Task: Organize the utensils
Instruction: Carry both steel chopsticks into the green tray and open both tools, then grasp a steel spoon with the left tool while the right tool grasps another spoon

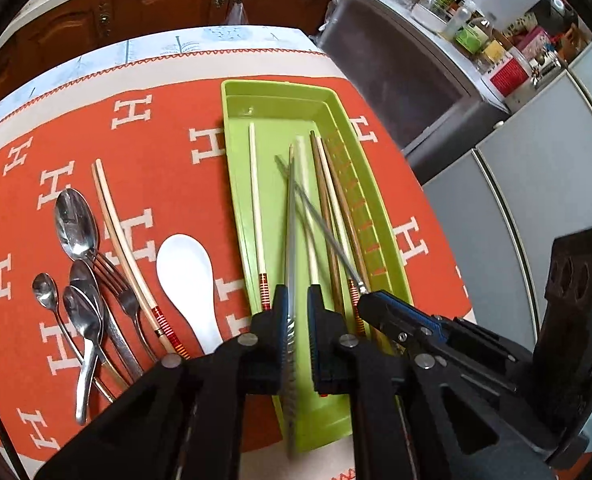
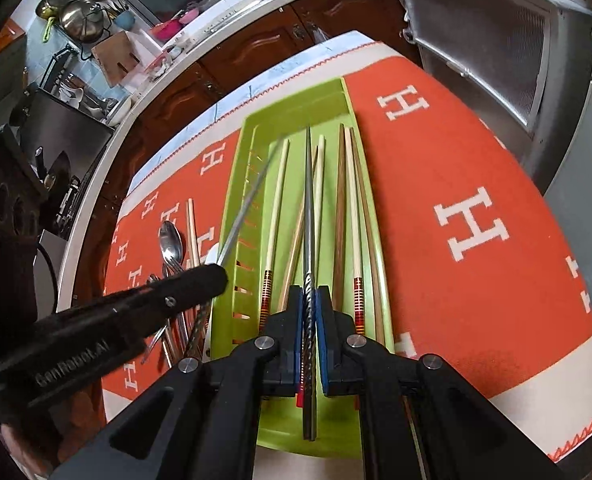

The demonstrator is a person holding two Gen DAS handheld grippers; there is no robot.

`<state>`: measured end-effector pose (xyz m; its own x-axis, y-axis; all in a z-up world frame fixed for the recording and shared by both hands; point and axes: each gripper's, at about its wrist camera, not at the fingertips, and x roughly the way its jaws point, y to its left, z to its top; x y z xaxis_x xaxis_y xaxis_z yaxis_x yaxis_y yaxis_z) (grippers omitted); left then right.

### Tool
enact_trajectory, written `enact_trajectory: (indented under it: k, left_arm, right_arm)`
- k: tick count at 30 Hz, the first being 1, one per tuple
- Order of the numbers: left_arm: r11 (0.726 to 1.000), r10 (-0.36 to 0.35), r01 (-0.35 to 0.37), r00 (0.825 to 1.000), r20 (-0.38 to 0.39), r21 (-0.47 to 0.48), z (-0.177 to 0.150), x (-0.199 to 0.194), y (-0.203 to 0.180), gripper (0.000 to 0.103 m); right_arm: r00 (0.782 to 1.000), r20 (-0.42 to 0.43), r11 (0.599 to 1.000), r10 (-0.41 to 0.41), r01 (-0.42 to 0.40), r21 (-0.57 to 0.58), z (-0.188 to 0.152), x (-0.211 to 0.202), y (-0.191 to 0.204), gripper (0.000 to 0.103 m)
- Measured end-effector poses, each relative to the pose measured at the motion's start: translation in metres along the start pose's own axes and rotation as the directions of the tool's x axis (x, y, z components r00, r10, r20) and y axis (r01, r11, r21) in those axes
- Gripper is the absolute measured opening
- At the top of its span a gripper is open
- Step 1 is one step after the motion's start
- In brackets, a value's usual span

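Orange cloth with white H letters covers the table (image 1: 167, 92), with dark wood cabinets (image 1: 167, 0) behind it. On the left of the cloth lie metal spoons (image 1: 75, 220), a fork (image 1: 115, 276), a pair of pale chopsticks (image 1: 123, 236) and a white spoon (image 1: 185, 272), close together. Right of them stands a long green tray (image 1: 279, 100) holding several pale and brown chopsticks (image 1: 255, 200) laid lengthwise. The left gripper (image 1: 295, 304) hangs over the near end of the tray, its fingers a little apart with a metal chopstick (image 1: 291, 240) between them, blurred; whether they press on it I cannot tell. The right gripper (image 2: 308, 308), just to its right, has its fingers closed on a second metal chopstick (image 2: 308, 208), which points along the tray above the others.
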<state>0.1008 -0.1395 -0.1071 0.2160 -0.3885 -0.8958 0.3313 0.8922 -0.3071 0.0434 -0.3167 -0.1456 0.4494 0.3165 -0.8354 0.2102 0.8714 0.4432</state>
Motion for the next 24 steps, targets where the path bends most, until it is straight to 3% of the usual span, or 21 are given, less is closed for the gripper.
enact_trajectory:
  k: [3, 11, 19, 24]
  left_arm:
    - [1.0, 0.002, -0.002, 1.0, 0.016, 0.015, -0.003, -0.007, 0.0, 0.02]
    - [0.997, 0.074, -0.076, 0.994, 0.077, 0.021, -0.014, -0.039, 0.021, 0.02]
    - [0.986, 0.139, -0.126, 0.983, 0.117, -0.112, -0.029, -0.073, 0.084, 0.022]
    - [0.969, 0.163, -0.141, 0.982, 0.096, -0.201, -0.042, -0.078, 0.126, 0.025]
  right_arm:
    - [1.0, -0.005, 1.0, 0.005, -0.004, 0.018, 0.002, 0.004, 0.0, 0.007]
    - [1.0, 0.011, 1.0, 0.012, -0.012, 0.001, 0.0, -0.001, 0.011, 0.007]
    - [0.999, -0.001, 0.998, 0.038, -0.038, -0.054, -0.006, -0.007, 0.03, 0.007]
    - [0.998, -0.019, 0.993, 0.064, -0.066, -0.102, -0.007, -0.008, 0.05, 0.007]
